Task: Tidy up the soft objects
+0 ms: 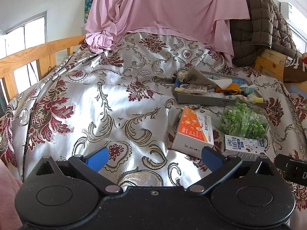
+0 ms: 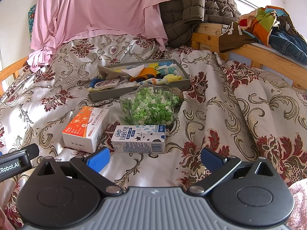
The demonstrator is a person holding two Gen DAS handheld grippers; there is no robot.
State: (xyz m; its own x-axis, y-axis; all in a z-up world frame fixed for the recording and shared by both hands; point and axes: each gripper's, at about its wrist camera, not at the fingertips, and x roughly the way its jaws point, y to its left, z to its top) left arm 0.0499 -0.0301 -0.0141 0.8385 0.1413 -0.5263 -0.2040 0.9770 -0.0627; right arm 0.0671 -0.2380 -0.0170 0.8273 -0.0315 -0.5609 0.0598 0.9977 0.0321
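Observation:
A grey tray (image 2: pixel 107 95) (image 1: pixel 201 99) on the bed holds a jumble of small soft items: socks, cloths, an orange piece (image 2: pixel 143 72). In front of it lie a clear jar of green and white paper stars (image 2: pixel 151 105) (image 1: pixel 243 120), an orange-and-white box (image 2: pixel 86 128) (image 1: pixel 193 132) and a small milk carton (image 2: pixel 140 139) (image 1: pixel 243 145). My left gripper (image 1: pixel 155 158) is open over bare bedspread, left of the boxes. My right gripper (image 2: pixel 153 157) is open just short of the milk carton. Neither holds anything.
A shiny floral bedspread (image 1: pixel 96 99) covers the bed. A pink sheet (image 2: pixel 96 9) and a brown quilted jacket (image 2: pixel 201 9) hang at the back. Wooden rails (image 1: pixel 28 57) (image 2: pixel 268 57) run along both sides, with clothes (image 2: pixel 268 26) piled on the right one.

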